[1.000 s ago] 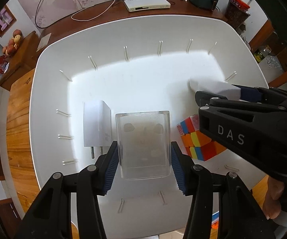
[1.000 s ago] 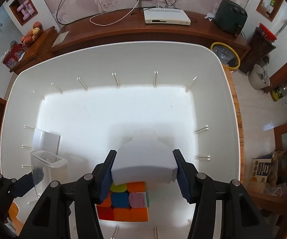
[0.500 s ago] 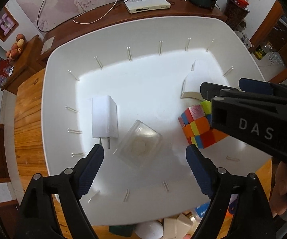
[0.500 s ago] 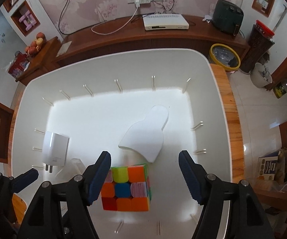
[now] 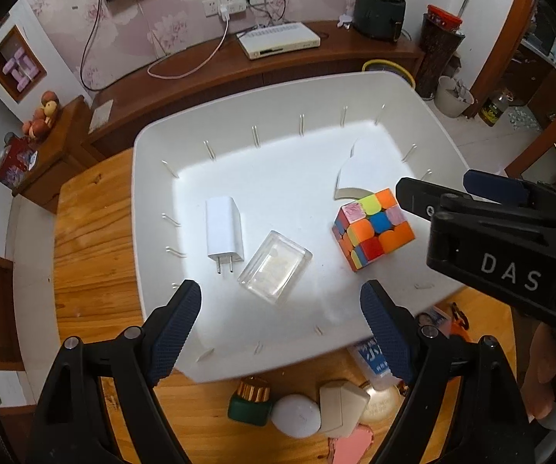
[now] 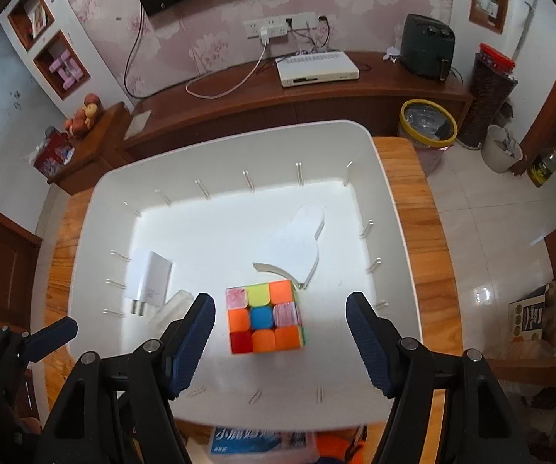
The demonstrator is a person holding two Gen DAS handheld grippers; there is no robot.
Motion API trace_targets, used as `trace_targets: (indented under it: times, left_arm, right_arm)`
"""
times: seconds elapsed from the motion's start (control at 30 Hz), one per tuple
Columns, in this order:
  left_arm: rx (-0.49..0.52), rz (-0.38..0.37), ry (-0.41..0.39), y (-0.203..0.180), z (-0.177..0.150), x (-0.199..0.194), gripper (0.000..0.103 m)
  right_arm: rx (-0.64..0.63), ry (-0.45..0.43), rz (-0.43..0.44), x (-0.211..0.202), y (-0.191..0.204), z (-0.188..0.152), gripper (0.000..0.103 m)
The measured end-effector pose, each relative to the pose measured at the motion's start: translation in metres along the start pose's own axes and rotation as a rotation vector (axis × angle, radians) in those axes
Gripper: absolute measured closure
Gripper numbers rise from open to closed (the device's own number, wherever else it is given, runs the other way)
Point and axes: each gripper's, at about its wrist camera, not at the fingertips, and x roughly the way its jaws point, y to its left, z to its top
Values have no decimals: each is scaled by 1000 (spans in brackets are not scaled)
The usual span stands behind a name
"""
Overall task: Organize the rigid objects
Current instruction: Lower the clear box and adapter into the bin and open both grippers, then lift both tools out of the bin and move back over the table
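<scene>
From the left wrist view, the left gripper (image 5: 281,317) hangs over the near edge of the white bin (image 5: 154,178) with its jaws spread wide and nothing between them. Inside the bin lie 4 things: a white charger (image 5: 223,232) with its 2 prongs toward the camera, a clear plastic box (image 5: 275,266) just beside it and tilted, a colourful puzzle cube (image 5: 372,229) well to the right, and a white flat piece (image 5: 349,185) just behind the cube. The right gripper (image 5: 482,208) crosses the right side and hides part of the bin's rim there. In front of the bin on the wooden table (image 5: 92,255) sit a green bottle (image 5: 250,406), a white round lid (image 5: 297,415) and a beige box (image 5: 341,406). From the right wrist view, the right gripper (image 6: 281,344) is also spread and empty, above the puzzle cube (image 6: 264,317); the white flat piece (image 6: 297,243) lies behind it, the white charger (image 6: 150,282) at the left. The left finger (image 6: 191,344) covers most of the clear plastic box (image 6: 175,303).
</scene>
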Motion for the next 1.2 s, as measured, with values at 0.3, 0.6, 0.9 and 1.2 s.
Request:
trace_targets:
  times: [0.3, 0.6, 0.9, 1.2]
  left_arm:
    - [2, -6, -73, 5, -19, -40, 14]
    - [15, -24, -121, 13, -42, -72, 14]
    - [9, -58, -158, 24, -65, -99, 14]
    - [34, -80, -211, 22, -80, -127, 14]
  right_arm:
    - [41, -67, 19, -46, 1, -23, 32]
    - [63, -123, 44, -91, 5, -54, 32]
    - [64, -196, 46, -135, 12, -94, 26]
    - [85, -216, 31, -161, 7, -138, 26]
